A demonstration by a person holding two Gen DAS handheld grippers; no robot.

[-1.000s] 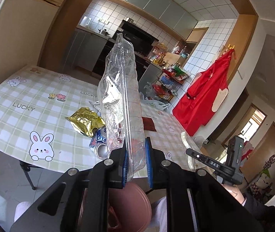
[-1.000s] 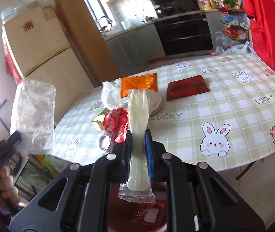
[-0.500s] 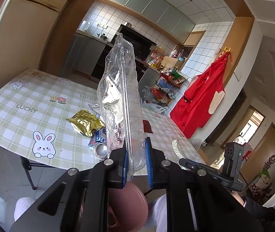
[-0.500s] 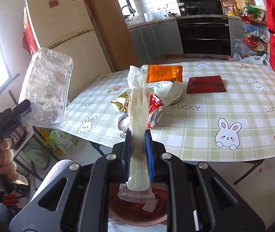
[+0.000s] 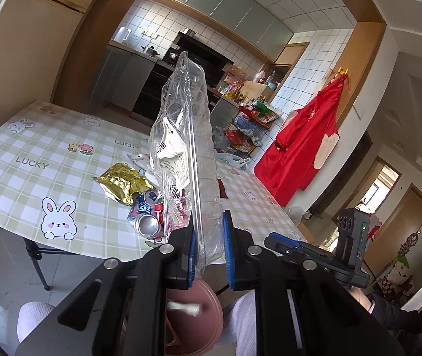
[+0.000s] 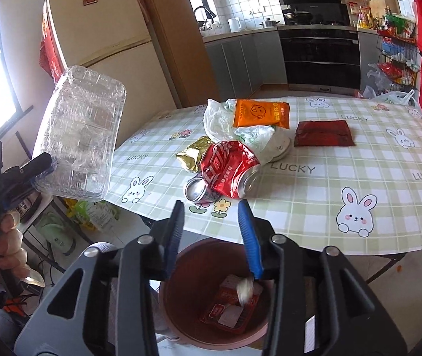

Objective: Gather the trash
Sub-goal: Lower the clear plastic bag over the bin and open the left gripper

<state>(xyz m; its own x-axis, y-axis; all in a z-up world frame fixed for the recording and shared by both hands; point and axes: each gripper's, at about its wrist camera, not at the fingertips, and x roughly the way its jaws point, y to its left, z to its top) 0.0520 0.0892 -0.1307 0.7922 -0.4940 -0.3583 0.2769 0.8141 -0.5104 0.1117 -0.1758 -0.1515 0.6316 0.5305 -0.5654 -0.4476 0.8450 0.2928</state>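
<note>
My left gripper [image 5: 209, 249] is shut on a clear plastic clamshell box [image 5: 185, 154] and holds it upright above the pink bin [image 5: 193, 320]; the box also shows at left in the right wrist view [image 6: 80, 136]. My right gripper [image 6: 211, 216] is open and empty above the pink bin [image 6: 181, 320]. A wrapped white plastic fork [image 6: 245, 289] is falling into the bin, also seen in the left wrist view [image 5: 184, 307]. On the table lie a crushed red can [image 6: 228, 172], a second can [image 6: 196, 190], a gold wrapper [image 6: 191, 155] and an orange packet [image 6: 259, 114].
The table [image 6: 344, 160] has a green checked cloth and also carries a white plastic bag [image 6: 219, 118] and a dark red packet [image 6: 323, 133]. A fridge [image 6: 107, 38] stands at left. A red apron [image 5: 305, 145] hangs at right. Red wrappers [image 6: 228, 308] lie in the bin.
My right gripper has opened and let go of the wrapped fork, which is dropping into the bin. My left gripper still holds the clear box.
</note>
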